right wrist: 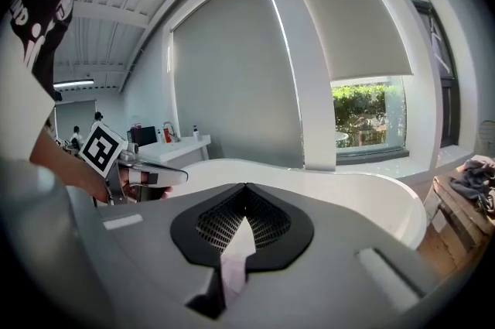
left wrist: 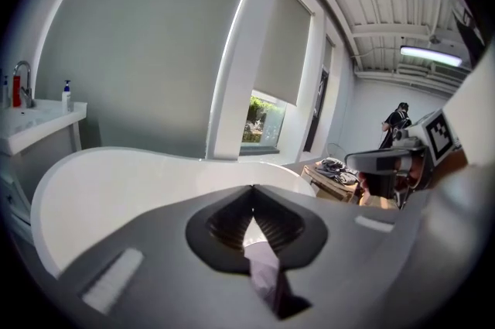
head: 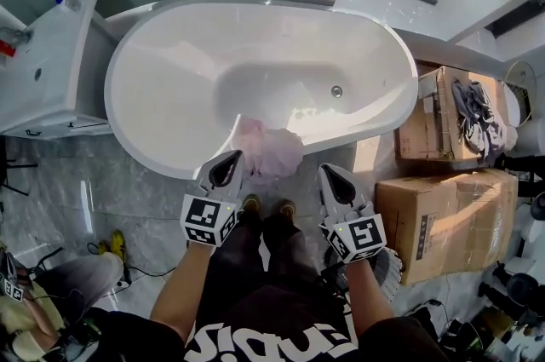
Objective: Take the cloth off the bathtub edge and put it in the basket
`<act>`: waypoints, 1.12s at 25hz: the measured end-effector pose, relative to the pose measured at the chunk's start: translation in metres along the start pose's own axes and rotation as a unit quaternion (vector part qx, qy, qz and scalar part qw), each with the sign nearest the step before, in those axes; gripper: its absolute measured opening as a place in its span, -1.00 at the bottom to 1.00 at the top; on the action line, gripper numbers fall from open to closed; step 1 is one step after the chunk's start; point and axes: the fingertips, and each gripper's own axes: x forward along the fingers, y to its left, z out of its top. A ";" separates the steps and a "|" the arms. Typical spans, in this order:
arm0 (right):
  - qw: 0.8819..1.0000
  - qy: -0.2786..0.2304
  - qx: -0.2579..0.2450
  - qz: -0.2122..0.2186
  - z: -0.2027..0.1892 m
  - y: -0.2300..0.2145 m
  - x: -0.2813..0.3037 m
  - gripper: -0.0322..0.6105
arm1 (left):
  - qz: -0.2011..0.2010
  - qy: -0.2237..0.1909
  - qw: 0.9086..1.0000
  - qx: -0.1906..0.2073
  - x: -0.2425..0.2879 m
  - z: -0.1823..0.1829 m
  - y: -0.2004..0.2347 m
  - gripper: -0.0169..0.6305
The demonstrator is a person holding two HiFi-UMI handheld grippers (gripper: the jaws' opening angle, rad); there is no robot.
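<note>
Now | progress: nothing done yet | cloth (head: 274, 149): draped over bathtub (head: 162, 160) near edge, frame centre | left gripper (head: 228, 168): fingers together, empty, just left of cloth | right gripper (head: 335, 178): fingers together, empty, right of cloth | remaining: grasp, lift, carry to basket, which I cannot make out

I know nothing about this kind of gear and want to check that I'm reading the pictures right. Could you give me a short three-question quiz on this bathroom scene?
1. True or false: the pink cloth lies on the floor.
2. In the head view, what stands to the right of the bathtub? A. cardboard boxes B. a ladder C. a bicycle
3. Fill in: the jaws of the left gripper and the right gripper are both ____.

Key: 1. False: it is draped over the bathtub's near edge. 2. A. 3. shut, tips together.
</note>
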 end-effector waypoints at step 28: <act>0.996 0.057 0.060 0.012 -0.127 0.008 0.030 -0.87 | 0.020 0.078 0.996 -0.042 0.041 -0.151 0.017 -0.61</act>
